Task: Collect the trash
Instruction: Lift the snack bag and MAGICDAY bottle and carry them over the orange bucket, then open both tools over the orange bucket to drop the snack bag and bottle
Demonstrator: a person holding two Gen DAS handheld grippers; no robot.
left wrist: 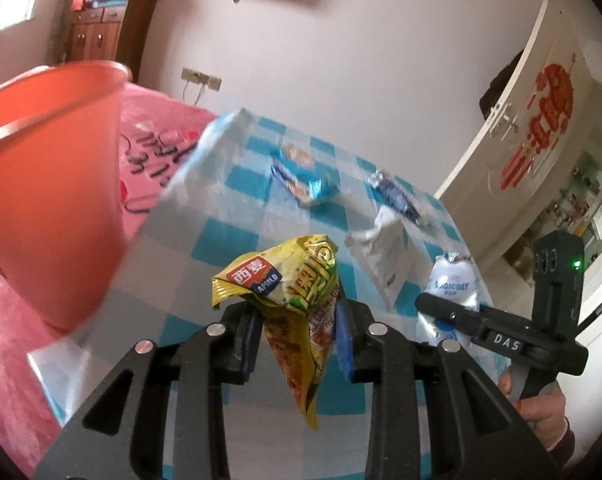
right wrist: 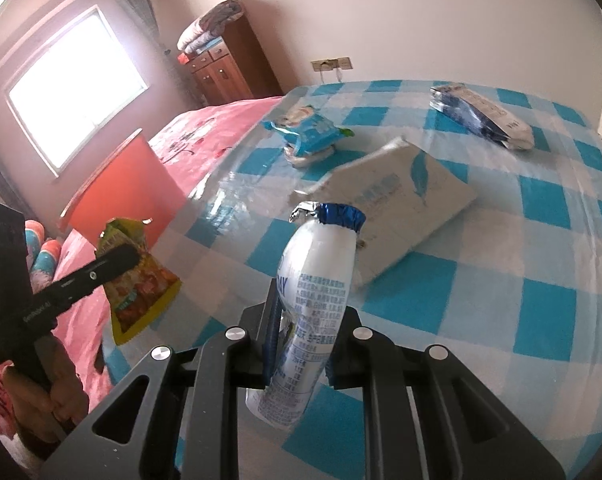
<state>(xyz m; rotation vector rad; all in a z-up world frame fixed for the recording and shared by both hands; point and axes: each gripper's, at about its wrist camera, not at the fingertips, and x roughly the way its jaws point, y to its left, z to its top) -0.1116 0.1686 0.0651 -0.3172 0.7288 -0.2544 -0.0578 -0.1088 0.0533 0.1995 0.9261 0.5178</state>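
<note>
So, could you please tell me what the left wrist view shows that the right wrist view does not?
Only the left wrist view shows the door with red lettering, and the left hand-held gripper shut on the yellow packet head-on. Only the right wrist view shows the window, and the right hand-held gripper shut on the white bottle up close. Both show the checked table, the orange bin, the white pack and the wrappers further back.
</note>
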